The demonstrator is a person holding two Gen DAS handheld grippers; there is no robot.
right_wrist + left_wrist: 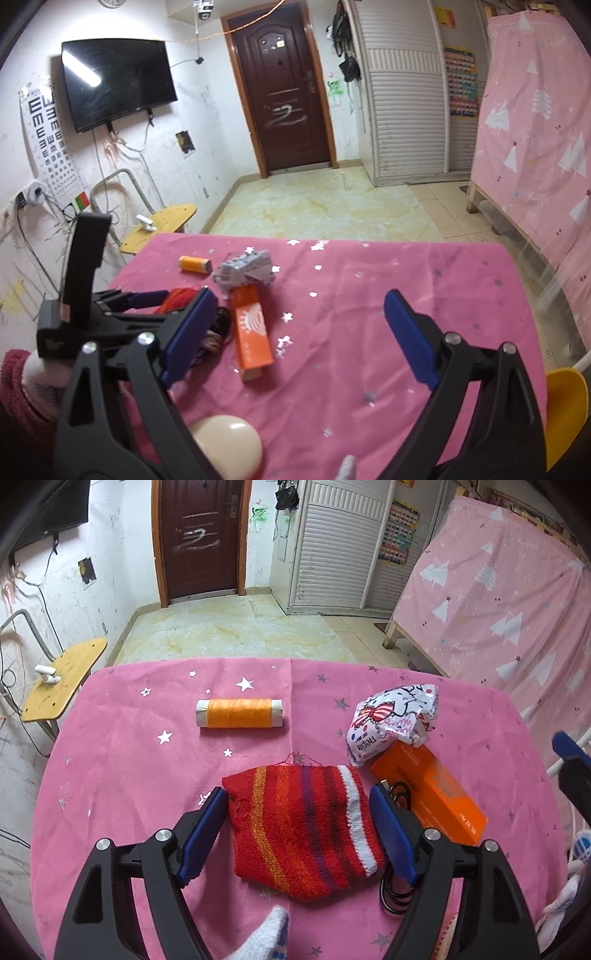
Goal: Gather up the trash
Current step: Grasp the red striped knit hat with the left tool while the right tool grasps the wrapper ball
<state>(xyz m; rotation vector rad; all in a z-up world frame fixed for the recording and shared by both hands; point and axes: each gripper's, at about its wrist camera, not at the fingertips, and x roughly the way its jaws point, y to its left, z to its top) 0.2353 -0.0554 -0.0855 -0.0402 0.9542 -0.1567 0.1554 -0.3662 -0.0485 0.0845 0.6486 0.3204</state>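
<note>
We see a dark brown door (pixel 286 92) at the far wall. Left of the door hangs a black television (pixel 116 83), with an eye chart (pixel 48 136) farther left. Right of the door stands a white slatted wardrobe (pixel 402 107), then a pink tree-print curtain (pixel 535 129). Below and left of the door sits a yellow wooden chair (pixel 62 679).

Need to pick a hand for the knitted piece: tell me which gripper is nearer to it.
Left. The left gripper straddles the red striped knitted piece, open fingers either side. The right gripper hangs over bare pink cloth, off to the right.
</note>
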